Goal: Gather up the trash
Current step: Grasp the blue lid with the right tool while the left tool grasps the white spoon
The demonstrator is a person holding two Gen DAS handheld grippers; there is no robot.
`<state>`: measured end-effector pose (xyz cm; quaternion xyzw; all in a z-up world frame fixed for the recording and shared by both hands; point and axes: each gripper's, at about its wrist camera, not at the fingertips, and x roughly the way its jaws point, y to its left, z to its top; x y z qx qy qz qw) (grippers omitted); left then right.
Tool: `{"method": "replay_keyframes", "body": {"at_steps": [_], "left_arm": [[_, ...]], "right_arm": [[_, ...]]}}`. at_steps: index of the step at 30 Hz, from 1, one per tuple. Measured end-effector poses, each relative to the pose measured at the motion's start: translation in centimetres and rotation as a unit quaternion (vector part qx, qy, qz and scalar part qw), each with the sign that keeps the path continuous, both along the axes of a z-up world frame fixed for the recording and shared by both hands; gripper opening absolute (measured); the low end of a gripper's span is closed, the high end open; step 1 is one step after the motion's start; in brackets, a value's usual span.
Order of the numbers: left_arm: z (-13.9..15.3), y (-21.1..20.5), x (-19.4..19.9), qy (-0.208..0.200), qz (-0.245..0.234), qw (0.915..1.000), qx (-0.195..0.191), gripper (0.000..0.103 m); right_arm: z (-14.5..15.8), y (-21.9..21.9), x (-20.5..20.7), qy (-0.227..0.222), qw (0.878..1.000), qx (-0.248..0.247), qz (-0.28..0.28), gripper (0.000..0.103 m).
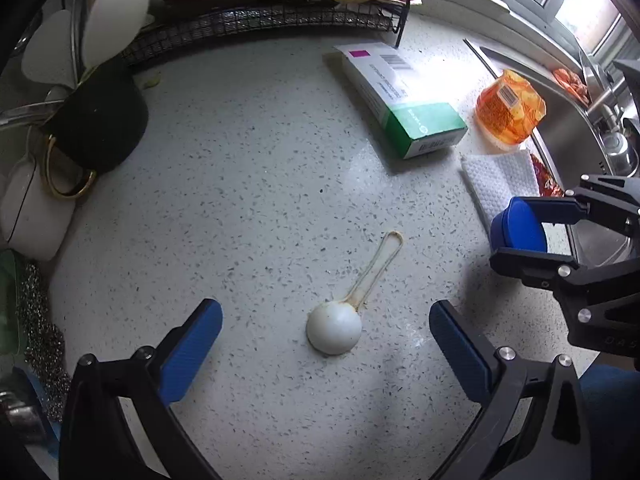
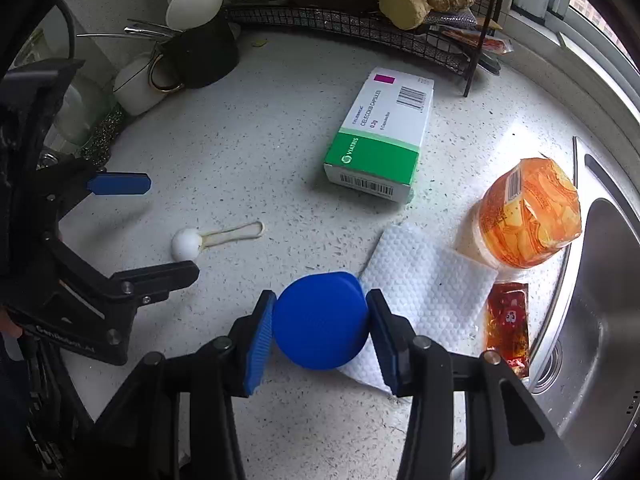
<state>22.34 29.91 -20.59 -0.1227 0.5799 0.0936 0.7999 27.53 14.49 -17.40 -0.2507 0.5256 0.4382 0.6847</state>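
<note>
My right gripper [image 2: 320,326] is shut on a round blue lid [image 2: 320,320], held just above a folded white paper towel [image 2: 432,300]; the same lid [image 1: 518,222] shows at the right of the left wrist view. My left gripper [image 1: 326,340] stands open over a small white plastic scoop [image 1: 335,330] with a stained loop handle, which lies between its fingers untouched. The scoop [image 2: 186,243] also lies left of the lid. A green and white medicine box [image 2: 380,136], an orange wrapped tub [image 2: 528,216] and a red sauce packet [image 2: 506,322] lie on the speckled counter [image 1: 240,160].
A steel sink [image 2: 592,320] borders the counter on the right. A black wire rack [image 2: 360,24] with ginger stands at the back. At the back left are a black utensil holder [image 2: 204,56] with spoons, a white cup [image 2: 138,86] and a scouring pad [image 1: 40,320].
</note>
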Motion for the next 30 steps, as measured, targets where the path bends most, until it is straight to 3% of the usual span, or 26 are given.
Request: {"method": "replay_keyframes", "body": {"at_steps": [10, 15, 17, 18, 22, 30], "left_arm": [[-1.9, -0.8, 1.2, 0.028, -0.057, 0.9976, 0.026, 0.080], [-1.4, -1.7, 1.3, 0.015, -0.064, 0.9975, 0.026, 0.057], [-1.0, -2.3, 1.2, 0.010, -0.069, 0.9972, 0.025, 0.029], [-0.8, -2.7, 1.0, 0.009, -0.074, 0.9970, 0.023, 0.025], [-0.6, -4.5, 0.6, 0.009, -0.079, 0.9967, 0.018, 0.025], [0.3, -5.3, -0.3, 0.001, -0.014, 0.9999, -0.004, 0.025]], "right_arm": [[-0.1, -0.7, 1.6, 0.012, 1.000, 0.002, -0.026, 0.043], [-0.3, -0.8, 1.9, 0.013, 0.999, 0.003, -0.032, 0.043], [-0.2, -1.2, 1.9, 0.014, 0.999, 0.004, -0.034, 0.043], [-0.2, -1.3, 1.9, 0.014, 0.999, 0.005, -0.034, 0.043], [-0.1, -2.1, 1.9, 0.013, 0.999, 0.006, -0.036, 0.043], [1.0, -4.1, 1.4, 0.004, 0.999, 0.017, -0.035, 0.043]]}}
